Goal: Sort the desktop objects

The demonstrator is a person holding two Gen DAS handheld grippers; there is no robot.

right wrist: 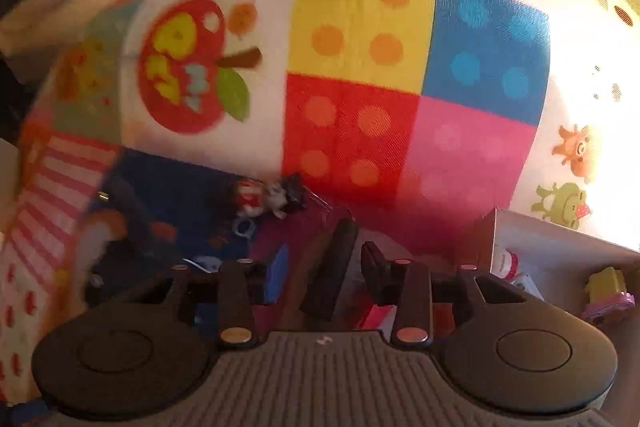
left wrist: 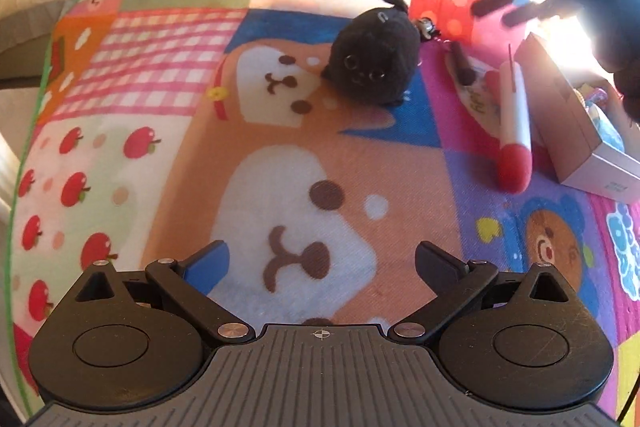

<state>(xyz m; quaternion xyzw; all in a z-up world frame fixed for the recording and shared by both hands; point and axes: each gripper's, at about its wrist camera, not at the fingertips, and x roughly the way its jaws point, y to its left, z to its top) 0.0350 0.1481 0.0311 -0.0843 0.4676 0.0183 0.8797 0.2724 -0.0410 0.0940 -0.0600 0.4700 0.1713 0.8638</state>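
A black plush cat (left wrist: 374, 61) sits on the colourful cartoon cloth (left wrist: 168, 67), ahead of my left gripper (left wrist: 322, 259), which is open and empty low over the cloth. A red-and-white plush pen (left wrist: 514, 123) lies right of the cat beside a cardboard box (left wrist: 576, 131). A dark marker (left wrist: 462, 65) lies between cat and pen. My right gripper (left wrist: 516, 1) hovers above them at the upper right. In the right wrist view my right gripper (right wrist: 326, 269) has its fingers part way closed around a dark flat object (right wrist: 330, 271); contact is unclear. A small figure keychain (right wrist: 268, 201) lies ahead.
The open box (right wrist: 560, 239) at the right holds small toys, a pink-yellow one (right wrist: 608, 293) among them. The cloth's edge runs along the left (left wrist: 24, 163), with bedding or a sofa beyond. Strong sunlight glares at the right.
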